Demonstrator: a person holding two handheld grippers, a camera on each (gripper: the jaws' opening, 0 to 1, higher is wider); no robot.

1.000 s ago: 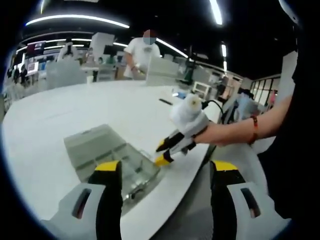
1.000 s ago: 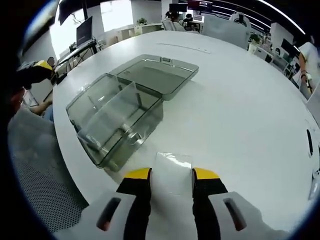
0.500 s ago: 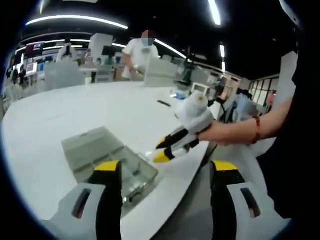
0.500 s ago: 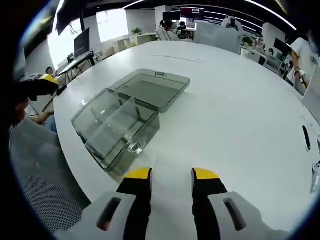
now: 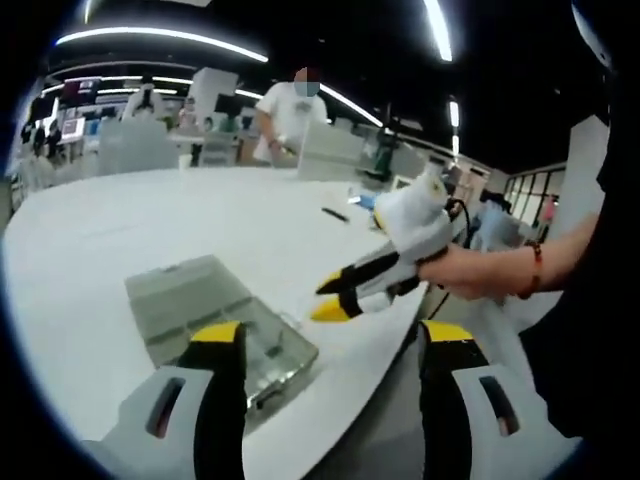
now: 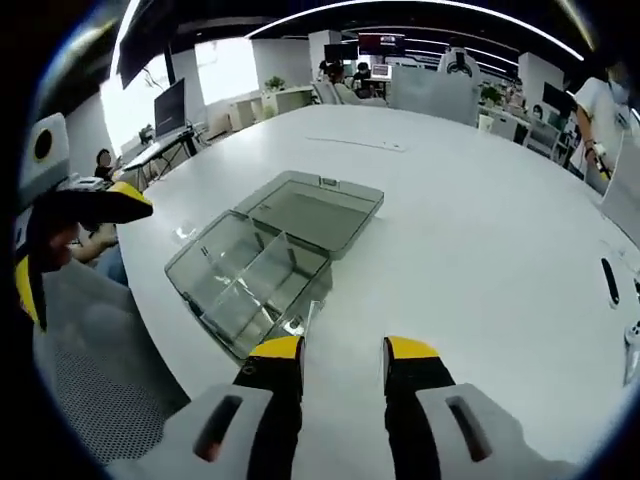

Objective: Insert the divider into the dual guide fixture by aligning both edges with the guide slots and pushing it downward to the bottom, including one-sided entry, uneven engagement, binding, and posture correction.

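Clear plastic divider (image 6: pixel 312 318) pinched edge-on in right gripper (image 6: pixel 343 352), jaws clenched on it, held above near end of transparent fixture box (image 6: pixel 250 288) on white desk (image 6: pixel 480 260), likely lining up with guide slots. Left gripper (image 5: pixel 330 345) hovers near box, jaws released, empty, ready to steady.

The clear divider (image 6: pixel 312 318) is nearly invisible, a faint edge-on sliver at lower centre of the right gripper view, its lower part hidden between the jaws. In the left gripper view the near end of the transparent box (image 5: pixel 225 325) disappears behind the left jaw at lower left. Whether the right gripper (image 5: pixel 328 299) grips the divider cannot be told.
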